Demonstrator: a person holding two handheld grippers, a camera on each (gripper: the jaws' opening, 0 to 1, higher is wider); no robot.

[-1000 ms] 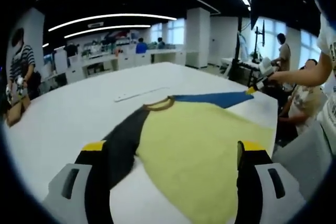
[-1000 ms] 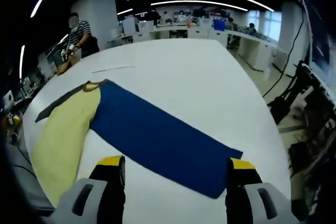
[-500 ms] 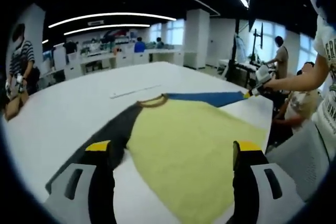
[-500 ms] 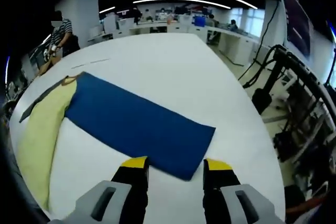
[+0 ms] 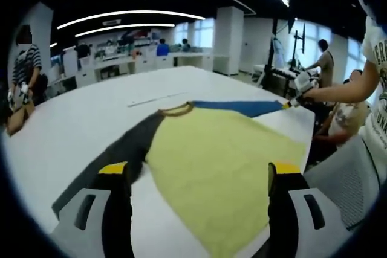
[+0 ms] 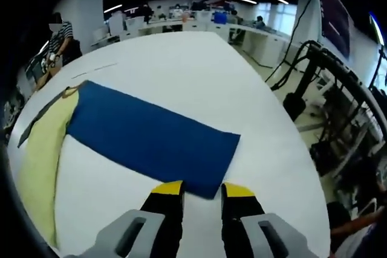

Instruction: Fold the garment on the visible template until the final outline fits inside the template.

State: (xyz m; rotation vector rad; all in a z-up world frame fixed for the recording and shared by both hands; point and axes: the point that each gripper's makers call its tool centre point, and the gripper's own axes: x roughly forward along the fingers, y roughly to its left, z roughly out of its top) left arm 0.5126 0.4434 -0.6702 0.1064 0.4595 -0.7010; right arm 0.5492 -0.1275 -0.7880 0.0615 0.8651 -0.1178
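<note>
A garment with a yellow body (image 5: 224,161), a dark grey sleeve (image 5: 121,155) and a blue sleeve (image 5: 239,108) lies flat on the white table (image 5: 60,131). My left gripper (image 5: 198,170) hovers open over the garment's near hem, one jaw over the grey sleeve, the other near the yellow edge. In the right gripper view the blue sleeve (image 6: 151,137) runs out from the yellow body (image 6: 39,155). My right gripper (image 6: 202,190) straddles the cuff corner, its jaws narrowed but still apart. In the left gripper view the right gripper (image 5: 299,93) sits at the sleeve's far end in a person's hand.
A thin pale strip (image 5: 156,97) lies on the table beyond the collar. A person's arm and body (image 5: 369,89) stand at the right table edge by a grey chair (image 5: 344,176). Another person (image 5: 24,74) stands far left. Stands and cables (image 6: 326,95) crowd the table's right side.
My right gripper has come in to the blue sleeve's cuff and its jaws have narrowed from wide apart. The left gripper has hardly moved.
</note>
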